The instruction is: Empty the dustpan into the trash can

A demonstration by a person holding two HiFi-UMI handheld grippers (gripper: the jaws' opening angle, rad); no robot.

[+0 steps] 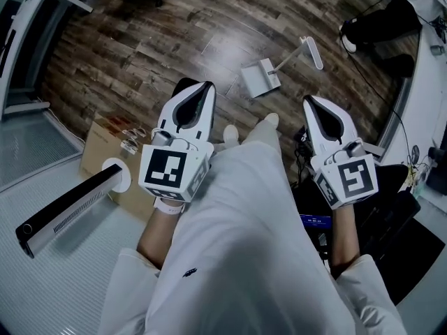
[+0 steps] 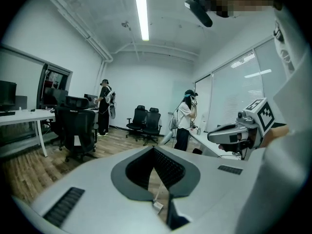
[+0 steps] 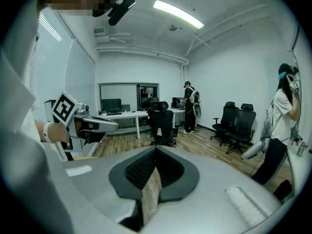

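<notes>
On the wooden floor (image 1: 174,40) ahead of the person's feet: dustpan (image 1: 260,77) lies flat, pale, long handle (image 1: 302,51) running up and to the right. Nothing touches it. Contents too small to make out.

Left gripper (image 1: 202,88): held out in front of the body, near the dustpan but apart from it, on its left side in the head view. Jaws together at the tips, nothing between the pads; only floor shows through the gap behind them.

Right gripper (image 1: 310,103): level with the left one, on the dustpan's right side, also apart from it. Jaws closed at the tips, empty.

Further out: cardboard box (image 1: 105,145) at the person's left, a long dark unit (image 1: 66,211) lying just beside it. The gripper views show office chairs (image 2: 146,122), desks and other people standing across the room.

Trash can: none that I can identify in any view.

Progress, as judged: not started. Dustpan not picked up, nothing tipped out. Left to do: open a gripper, take the handle, lift, find and reach the trash can, tilt to empty.
</notes>
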